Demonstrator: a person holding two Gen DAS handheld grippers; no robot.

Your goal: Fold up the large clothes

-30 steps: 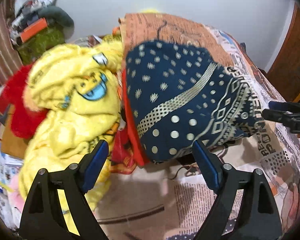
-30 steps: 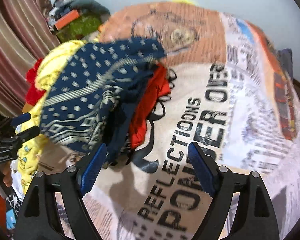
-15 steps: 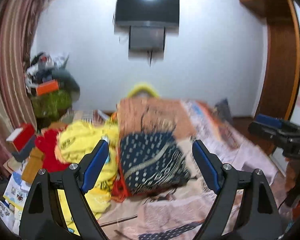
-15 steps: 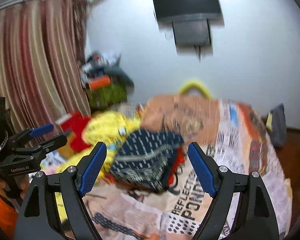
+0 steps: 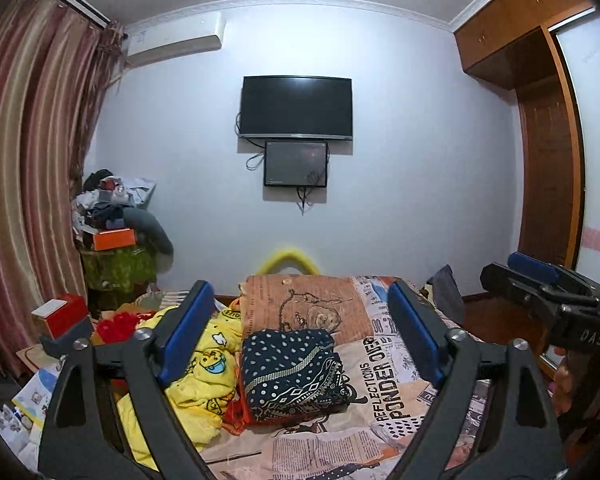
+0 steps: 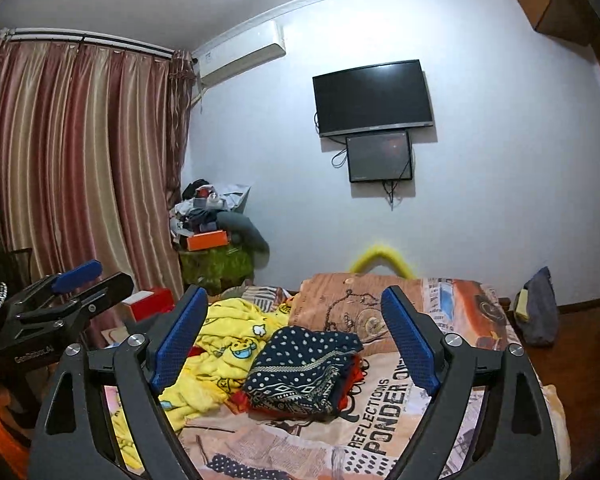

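Note:
A folded navy garment with a white dot pattern (image 5: pixel 292 372) (image 6: pixel 300 368) lies on the newspaper-print bedspread (image 5: pixel 384 364) (image 6: pixel 384 404), on top of red cloth. A crumpled yellow cartoon-print garment (image 5: pixel 204 364) (image 6: pixel 228 344) lies to its left. My left gripper (image 5: pixel 298 288) is held level, well back from the pile, its jaws opening with nothing between them. My right gripper (image 6: pixel 294 292) stands the same way, jaws opening and empty. Each gripper also shows at the edge of the other's view.
A television (image 5: pixel 296 108) and a smaller screen hang on the far wall. Striped curtains (image 6: pixel 80 160) hang at the left beside a cluttered stand (image 5: pixel 116 248). A wooden wardrobe (image 5: pixel 548 160) stands at the right. A red box (image 5: pixel 64 314) and papers lie left of the bed.
Both grippers have pulled back from the navy garment and risen. Their views have swung up from the bed to the far wall. Both pairs of jaws stand slightly wider.

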